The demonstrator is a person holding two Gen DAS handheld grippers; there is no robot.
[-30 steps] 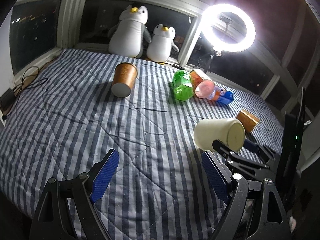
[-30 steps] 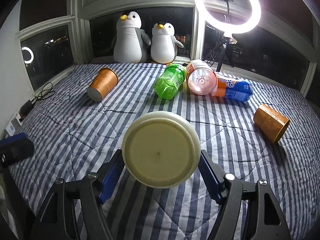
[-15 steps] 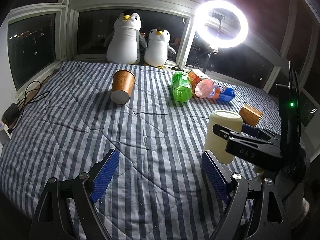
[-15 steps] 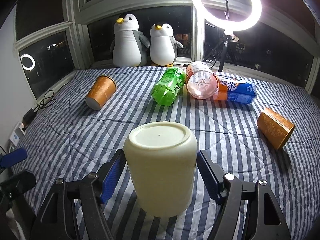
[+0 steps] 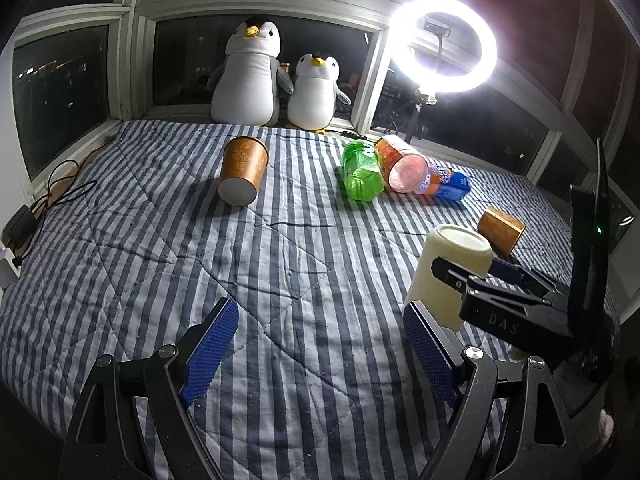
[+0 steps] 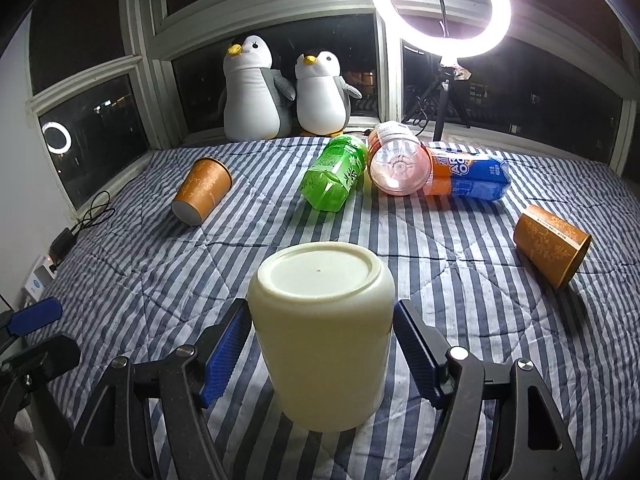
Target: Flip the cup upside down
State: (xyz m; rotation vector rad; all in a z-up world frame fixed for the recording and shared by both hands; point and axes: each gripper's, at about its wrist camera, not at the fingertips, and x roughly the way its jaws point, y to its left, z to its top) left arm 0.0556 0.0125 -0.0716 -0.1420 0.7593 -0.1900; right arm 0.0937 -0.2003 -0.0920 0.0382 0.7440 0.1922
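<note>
Right gripper clamps the cream plastic cup mid-wall, base up on the bed; looks light, stiff, slick; left gripper wide open, idle

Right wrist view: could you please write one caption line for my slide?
Right gripper holds the cream cup base-up between its fingers over the striped bedcover.

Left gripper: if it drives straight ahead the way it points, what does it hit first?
Probably the striped bedspread. The left gripper is open and empty, with no object directly ahead; the orange paper cup lies off left. Depth is uncertain.
</note>
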